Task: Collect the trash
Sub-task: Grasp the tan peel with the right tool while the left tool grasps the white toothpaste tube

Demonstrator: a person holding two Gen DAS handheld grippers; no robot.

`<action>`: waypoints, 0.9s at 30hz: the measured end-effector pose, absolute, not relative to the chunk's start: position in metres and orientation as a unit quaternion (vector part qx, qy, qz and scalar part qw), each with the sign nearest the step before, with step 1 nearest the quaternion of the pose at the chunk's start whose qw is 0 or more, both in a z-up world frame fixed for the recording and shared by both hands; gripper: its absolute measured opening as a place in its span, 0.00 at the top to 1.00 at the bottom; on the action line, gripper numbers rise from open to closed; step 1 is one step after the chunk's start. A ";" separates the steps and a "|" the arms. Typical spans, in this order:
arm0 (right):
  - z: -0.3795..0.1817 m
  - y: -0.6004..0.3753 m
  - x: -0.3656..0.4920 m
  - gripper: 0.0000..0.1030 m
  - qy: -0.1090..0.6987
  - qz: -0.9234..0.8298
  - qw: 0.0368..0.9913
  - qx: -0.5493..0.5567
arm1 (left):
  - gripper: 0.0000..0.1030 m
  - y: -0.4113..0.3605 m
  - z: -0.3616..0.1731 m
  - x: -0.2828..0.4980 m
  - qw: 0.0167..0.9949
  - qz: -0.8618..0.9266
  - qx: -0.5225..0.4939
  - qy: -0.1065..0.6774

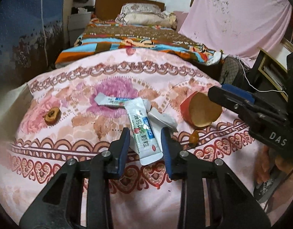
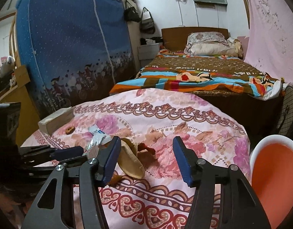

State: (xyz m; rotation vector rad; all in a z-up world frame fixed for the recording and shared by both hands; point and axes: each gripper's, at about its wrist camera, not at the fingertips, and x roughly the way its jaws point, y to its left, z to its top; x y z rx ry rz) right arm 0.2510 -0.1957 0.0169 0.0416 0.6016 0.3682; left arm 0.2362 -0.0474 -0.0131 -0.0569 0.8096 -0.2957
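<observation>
My left tool point(image 1: 145, 133) has a white sachet point(image 1: 144, 131) between its blue fingers point(image 1: 125, 139), on the pink flowered cloth of the counter point(image 1: 70, 147). The fingers are narrowed around it, but I see slivers of gap at both sides, so I judge them not yet clamped. The sachet's long axis runs roughly from 11 o'clock to 5 o'clock, nearly in line with the fingers, so they close across its short width. A second sachet point(image 1: 112, 101) lies just beyond at 11 o'clock, and a grey wrapper point(image 1: 163, 119) touches the first at 1 o'clock. A dried fruit piece point(image 1: 52, 115) sits well apart at 10 o'clock.

My right tool point(image 2: 146, 152) stands half apart and empty. Its peel point(image 2: 130, 161) lies just inside the left finger, toward 10 o'clock, its long axis running from 11 to 5. That hand is nearer the peel, the left nearer the sachets. Both tools tilt downward toward the cloth. An orange bin point(image 2: 276, 173) waits at 3 o'clock of the right tool.
</observation>
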 end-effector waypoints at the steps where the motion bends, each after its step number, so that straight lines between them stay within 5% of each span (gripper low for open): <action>1: 0.016 -0.196 0.252 0.47 0.297 0.180 0.938 0.022 | 0.83 -0.048 -0.014 0.237 0.907 -0.143 -0.028 0.395; 19: 0.005 -0.188 0.261 0.47 0.341 0.203 0.918 0.021 | 0.93 -0.041 -0.014 0.236 0.907 -0.141 -0.041 0.394; 27: -0.002 -0.183 0.264 0.88 0.362 0.219 0.906 0.016 | 0.93 -0.042 -0.007 0.229 0.916 -0.150 -0.044 0.370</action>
